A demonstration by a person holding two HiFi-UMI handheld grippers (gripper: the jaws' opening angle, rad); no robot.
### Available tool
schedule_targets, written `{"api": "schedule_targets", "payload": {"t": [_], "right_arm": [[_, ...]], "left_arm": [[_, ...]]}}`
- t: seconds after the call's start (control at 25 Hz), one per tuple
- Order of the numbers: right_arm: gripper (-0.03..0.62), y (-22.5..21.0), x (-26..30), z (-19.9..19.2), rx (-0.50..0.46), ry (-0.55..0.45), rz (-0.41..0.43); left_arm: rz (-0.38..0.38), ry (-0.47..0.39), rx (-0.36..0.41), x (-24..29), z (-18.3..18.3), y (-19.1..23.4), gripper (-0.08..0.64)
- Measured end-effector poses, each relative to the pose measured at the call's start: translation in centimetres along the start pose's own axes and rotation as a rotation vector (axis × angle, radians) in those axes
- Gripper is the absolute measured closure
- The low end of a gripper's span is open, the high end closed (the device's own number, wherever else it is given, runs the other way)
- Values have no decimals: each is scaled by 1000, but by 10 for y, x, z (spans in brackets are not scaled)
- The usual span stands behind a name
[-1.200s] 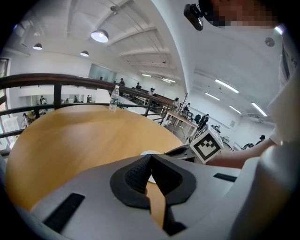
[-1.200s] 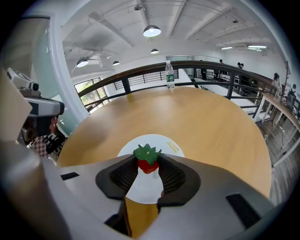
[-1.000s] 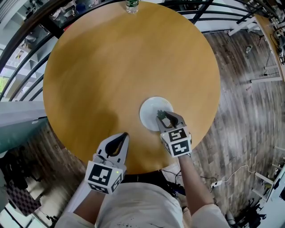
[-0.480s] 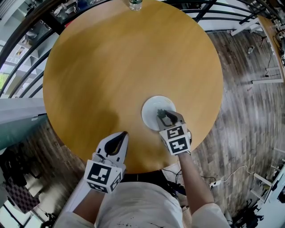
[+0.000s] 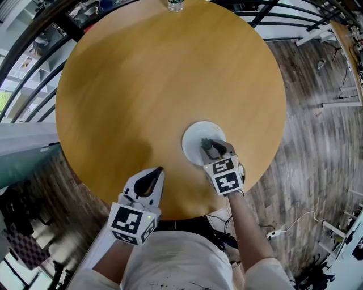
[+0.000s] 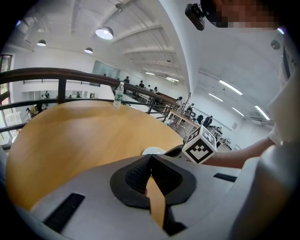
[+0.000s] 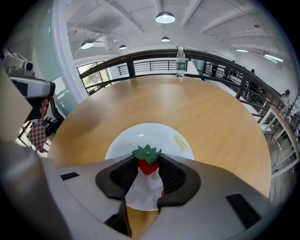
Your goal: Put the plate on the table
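A white plate (image 5: 194,137) lies flat on the round wooden table (image 5: 142,85), near its front right edge. My right gripper (image 5: 211,148) hangs over the plate's near side, shut on a small red toy strawberry (image 7: 147,161) with a green leafy top. The right gripper view shows the plate (image 7: 150,136) just under and beyond the jaws. My left gripper (image 5: 154,174) is at the table's front edge, left of the plate, shut with nothing between its pads (image 6: 140,173). In the left gripper view, the plate (image 6: 152,151) peeks out beside the right gripper's marker cube.
A clear water bottle (image 5: 175,4) stands at the table's far edge, also seen as the bottle (image 7: 181,61) in the right gripper view. A dark railing (image 7: 140,61) curves round behind the table. Wood-plank floor (image 5: 317,141) lies to the right.
Almost nothing has changed: the right gripper stays over the plate with the strawberry in its jaws, and the left gripper has not moved.
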State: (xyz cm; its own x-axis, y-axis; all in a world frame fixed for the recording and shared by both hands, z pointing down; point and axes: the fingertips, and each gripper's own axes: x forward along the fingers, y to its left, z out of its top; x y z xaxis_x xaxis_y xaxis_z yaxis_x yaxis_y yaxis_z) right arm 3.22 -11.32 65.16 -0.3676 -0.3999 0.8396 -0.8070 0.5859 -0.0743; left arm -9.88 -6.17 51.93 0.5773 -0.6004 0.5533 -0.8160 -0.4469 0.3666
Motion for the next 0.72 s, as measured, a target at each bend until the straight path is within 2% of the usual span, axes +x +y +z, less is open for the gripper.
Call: {"api": "schedule_targets", "payload": {"t": [0.72], "right_arm": [[422,-1,-3,0,18,4,8]], "left_arm": [[0,-8,1,1,4,-2,538]]}}
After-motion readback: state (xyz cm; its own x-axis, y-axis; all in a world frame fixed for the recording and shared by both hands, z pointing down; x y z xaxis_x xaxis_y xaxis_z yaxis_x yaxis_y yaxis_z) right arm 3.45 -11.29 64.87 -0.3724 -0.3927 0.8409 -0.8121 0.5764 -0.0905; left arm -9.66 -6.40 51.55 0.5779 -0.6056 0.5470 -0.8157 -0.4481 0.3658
